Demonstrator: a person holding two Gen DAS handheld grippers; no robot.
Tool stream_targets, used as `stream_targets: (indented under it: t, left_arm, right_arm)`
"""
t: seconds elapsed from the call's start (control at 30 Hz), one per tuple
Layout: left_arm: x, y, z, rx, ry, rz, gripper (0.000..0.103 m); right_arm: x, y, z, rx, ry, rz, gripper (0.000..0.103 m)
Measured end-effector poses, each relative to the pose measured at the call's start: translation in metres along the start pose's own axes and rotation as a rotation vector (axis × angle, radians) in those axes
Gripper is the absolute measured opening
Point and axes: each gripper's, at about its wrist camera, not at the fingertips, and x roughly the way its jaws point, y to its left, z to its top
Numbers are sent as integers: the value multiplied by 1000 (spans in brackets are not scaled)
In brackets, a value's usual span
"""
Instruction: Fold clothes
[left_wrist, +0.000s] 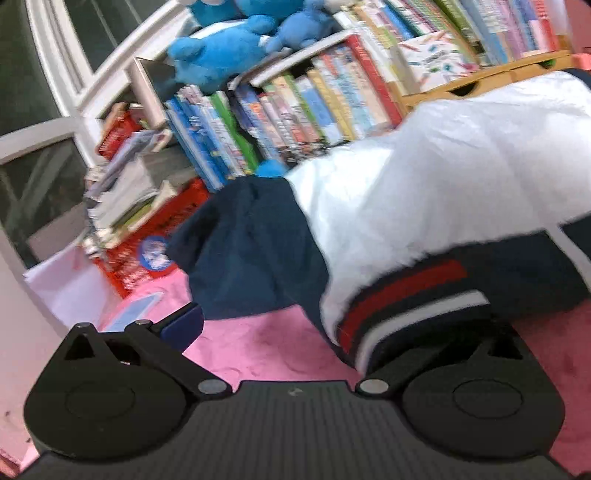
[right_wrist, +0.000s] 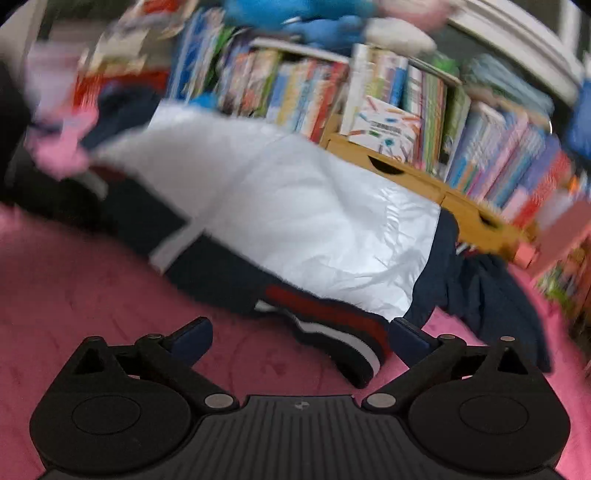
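Note:
A white and navy jacket (left_wrist: 443, 177) lies spread on a pink blanket (left_wrist: 258, 343). Its navy sleeve (left_wrist: 251, 243) hangs out to the left, and its red, white and navy striped hem (left_wrist: 406, 295) is nearest me. My left gripper (left_wrist: 332, 325) is open wide: its left finger (left_wrist: 181, 325) stands clear over the blanket, while the hem hides the right finger. In the right wrist view the jacket (right_wrist: 314, 206) fills the middle. My right gripper (right_wrist: 301, 330) is open, with the striped hem (right_wrist: 332, 321) lying between the fingers, close to the right finger (right_wrist: 410, 338).
A row of upright books (left_wrist: 295, 110) lines the back, with blue plush toys (left_wrist: 229, 48) on top. A wooden drawer box (right_wrist: 424, 177) stands just behind the jacket. Stacked papers and a red crate (left_wrist: 147, 254) sit at the left, beside a white window frame (left_wrist: 55, 129).

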Motion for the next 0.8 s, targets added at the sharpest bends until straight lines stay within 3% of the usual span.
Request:
stream_targets:
  t: [0.07, 0.23, 0.43, 0.6, 0.7, 0.8]
  left_arm:
    - [-1, 15, 5, -47, -10, 20, 103]
    - [-1, 43, 6, -122, -11, -43, 103]
    - [5, 13, -5, -73, 34, -130, 103]
    - [5, 2, -5, -11, 20, -110, 103]
    - [8, 0, -5, 28, -1, -39, 103]
    - [11, 11, -4, -21, -4, -21, 103]
  right_arm:
    - [11, -1, -2, -6, 21, -105, 102]
    - [23, -59, -2, 293, 31, -286, 103]
    - [3, -94, -13, 529, -45, -199, 103]
    - [0, -122, -25, 711, -89, -145, 103]
    - [-2, -144, -30, 844, -161, -116, 103]
    - [-4, -152, -30, 856, -160, -102, 103]
